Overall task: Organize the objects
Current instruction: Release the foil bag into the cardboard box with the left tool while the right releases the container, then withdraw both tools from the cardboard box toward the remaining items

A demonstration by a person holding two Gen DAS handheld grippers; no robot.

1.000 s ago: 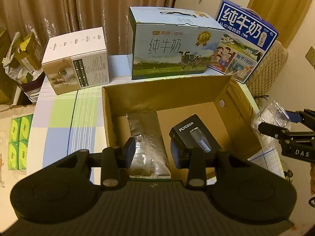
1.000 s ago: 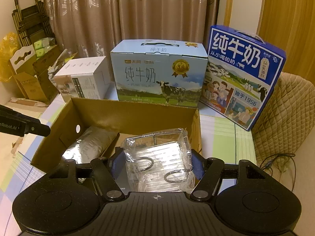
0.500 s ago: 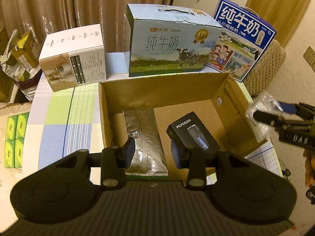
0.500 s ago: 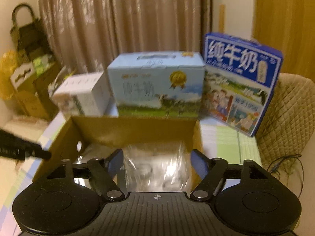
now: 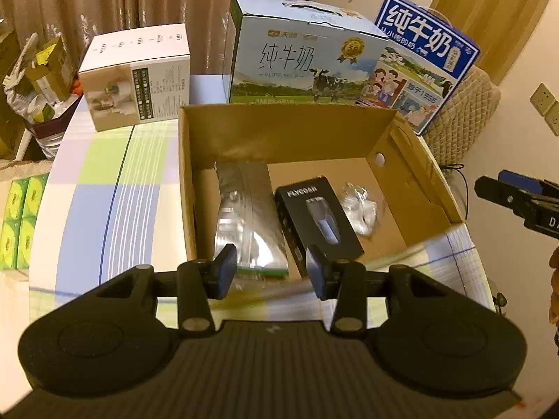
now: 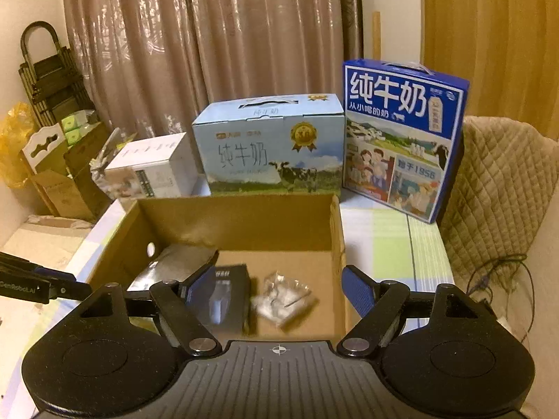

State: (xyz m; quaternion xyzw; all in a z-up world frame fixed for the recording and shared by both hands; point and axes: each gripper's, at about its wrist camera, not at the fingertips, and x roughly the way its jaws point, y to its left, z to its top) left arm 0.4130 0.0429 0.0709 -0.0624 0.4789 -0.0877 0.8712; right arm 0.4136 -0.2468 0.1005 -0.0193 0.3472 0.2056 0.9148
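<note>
Table [image 5: 104, 181], covered in a checked cloth of green, blue and white, bearing all the boxes listed here. Open brown cardboard box [image 5: 290, 132], the largest container, standing at the table's near middle with a round hole in each of two opposite side walls; it holds three items lying flat on its floor, side by side. Pale blue milk carton [image 5: 300, 59] with a carry handle, closed, upright just behind the cardboard box; contents not visible. Dark blue milk carton [image 5: 422, 59], closed, leaning against a quilted cushion [image 5: 464, 115] at the back right; contents not visible. White printed box [image 5: 136, 73], closed, at the back left, apart from the cardboard box. Inside the cardboard box, from its left wall rightward: a long silver foil pouch [image 5: 244, 216], reaching from the middle of the floor to the near wall; a black boxed item [image 5: 318, 220] with light lettering and a picture on its lid, just beside the pouch; a small crumpled clear plastic packet [image 5: 360, 206], just right of the black box and apart from the right wall, with contents too blurred to tell. Left gripper [image 5: 267, 272], above the box's near edge, fingers narrowly apart and opening, nothing between them. Right gripper [image 6: 265, 293], above the near edge, fingers spread wide and empty, the clear packet lying below between them.
</note>
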